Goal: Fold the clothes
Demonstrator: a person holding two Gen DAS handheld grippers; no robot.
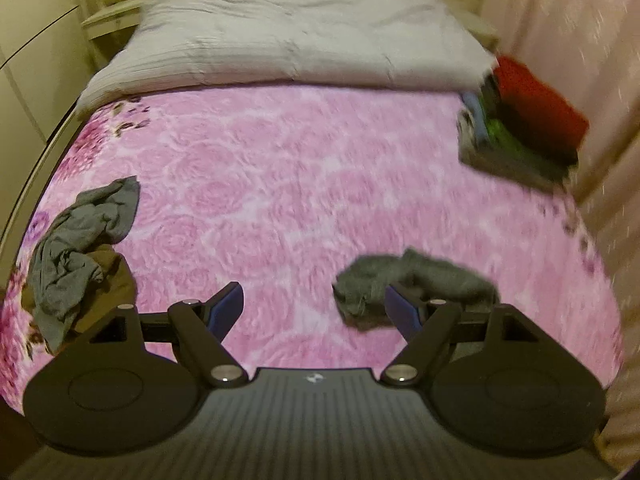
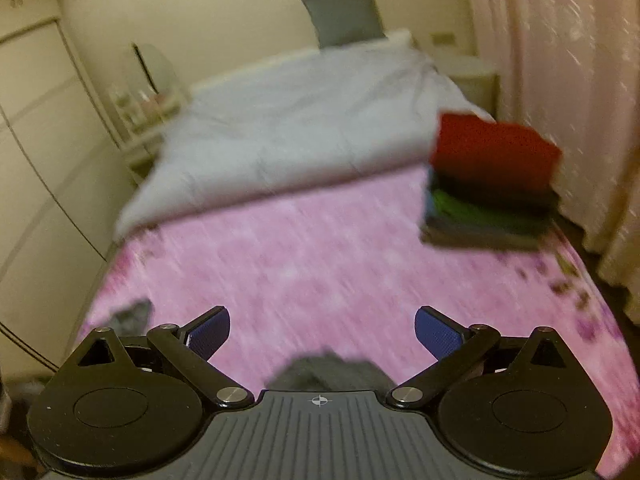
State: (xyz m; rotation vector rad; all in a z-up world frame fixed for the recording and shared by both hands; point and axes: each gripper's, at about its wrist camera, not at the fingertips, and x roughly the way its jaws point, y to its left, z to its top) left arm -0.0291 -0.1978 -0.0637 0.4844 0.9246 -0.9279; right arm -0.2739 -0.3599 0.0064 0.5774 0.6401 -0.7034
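A small crumpled grey garment (image 1: 416,284) lies on the pink flowered bedspread (image 1: 300,184), just beyond and partly behind my left gripper's right finger. My left gripper (image 1: 316,306) is open above the bedspread with nothing between its blue pads. A heap of unfolded clothes (image 1: 80,248), grey over brown, lies at the left edge of the bed. A stack of folded clothes (image 1: 528,128) with a red piece on top sits at the far right. In the right wrist view my right gripper (image 2: 322,332) is open and empty, the grey garment (image 2: 332,372) low beneath it, the folded stack (image 2: 492,184) ahead on the right.
A grey duvet (image 1: 288,28) covers the far half of the bed, with a grey pillow (image 2: 344,16) against the wall. A pale curtain (image 2: 560,80) hangs along the right side. Wardrobe doors (image 2: 36,152) and a small shelf (image 2: 140,112) stand on the left.
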